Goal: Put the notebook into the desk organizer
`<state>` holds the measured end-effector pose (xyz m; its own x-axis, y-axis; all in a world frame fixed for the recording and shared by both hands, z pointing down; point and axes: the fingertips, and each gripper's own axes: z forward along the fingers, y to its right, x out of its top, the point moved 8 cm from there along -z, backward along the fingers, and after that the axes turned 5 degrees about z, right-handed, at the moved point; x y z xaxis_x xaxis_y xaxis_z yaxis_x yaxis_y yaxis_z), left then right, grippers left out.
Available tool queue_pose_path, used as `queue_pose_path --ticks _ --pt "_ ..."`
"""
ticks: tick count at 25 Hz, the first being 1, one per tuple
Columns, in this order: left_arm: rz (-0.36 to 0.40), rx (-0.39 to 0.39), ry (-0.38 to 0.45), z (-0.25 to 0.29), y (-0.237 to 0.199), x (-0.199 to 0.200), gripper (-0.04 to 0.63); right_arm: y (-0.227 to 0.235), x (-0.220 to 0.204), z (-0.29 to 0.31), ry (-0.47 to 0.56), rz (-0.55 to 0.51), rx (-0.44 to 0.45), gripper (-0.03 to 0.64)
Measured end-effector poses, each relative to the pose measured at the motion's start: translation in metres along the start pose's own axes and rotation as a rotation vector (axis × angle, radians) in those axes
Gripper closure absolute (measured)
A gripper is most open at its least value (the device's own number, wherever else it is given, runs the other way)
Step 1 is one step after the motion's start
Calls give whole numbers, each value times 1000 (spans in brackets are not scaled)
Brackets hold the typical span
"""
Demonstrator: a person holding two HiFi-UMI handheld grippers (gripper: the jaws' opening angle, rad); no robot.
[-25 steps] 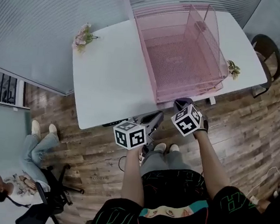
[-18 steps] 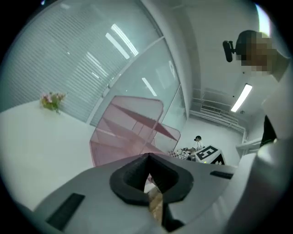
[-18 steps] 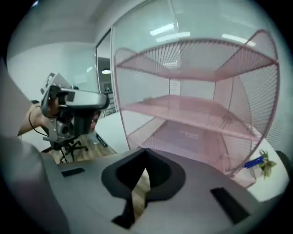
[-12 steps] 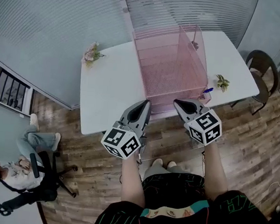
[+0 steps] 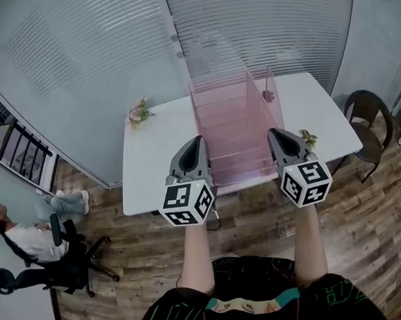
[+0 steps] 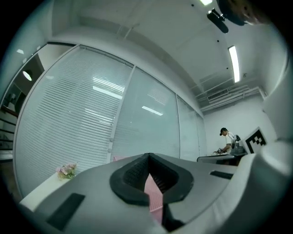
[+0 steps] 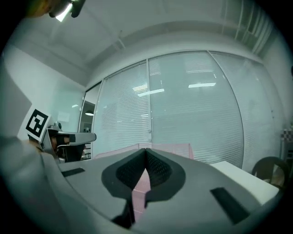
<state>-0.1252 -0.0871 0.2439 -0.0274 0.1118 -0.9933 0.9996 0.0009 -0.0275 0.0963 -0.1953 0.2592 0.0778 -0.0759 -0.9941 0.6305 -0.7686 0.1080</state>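
Nearest, at the bottom of the head view, the person's black top [image 5: 243,313] carries green outlined lettering, cut off by the frame edge and unreadable. Both forearms reach forward. The left gripper [image 5: 196,143] and the right gripper [image 5: 277,135] hang in the air above the table's near edge, well apart. Each has its jaws pressed together with nothing between the pads. Each carries a cube of black-and-white square markers, patterns and not words. Below them lies a wood floor [image 5: 251,219] with open room along the near side of the white table [image 5: 151,162]. The pink mesh desk organizer [image 5: 235,120] stands at the table's middle, its front at the near edge, between the two grippers as seen from above. The tabletop on either side of it is bare. Whether the notebook lies inside cannot be made out through the mesh. A small bunch of flowers [image 5: 141,109] sits at the far left corner and a small plant [image 5: 307,137] near the right edge, partly hidden by the right gripper. A dark chair [image 5: 367,108] stands by the table's right end. At the lower left a person sits on an office chair [image 5: 72,266]. A glass wall with blinds [image 5: 91,49] closes off the far side.
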Motion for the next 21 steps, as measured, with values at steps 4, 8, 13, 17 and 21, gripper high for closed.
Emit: queue_pose_path --ticks 4,8,13,17,21 --pt "13 25 8 3 7 4 598 6 8 -8 16 -11 -36 615" --pt "22 15 13 6 10 5 598 9 12 -7 23 -17 -43 615" --pt "39 12 15 8 13 4 598 7 15 -5 42 -21 -22 615" --pt "46 4 15 10 16 3 598 8 19 -4 48 -38 -12 615" --pt "52 -6 17 8 22 3 598 6 21 -8 54 -59 -6 615"
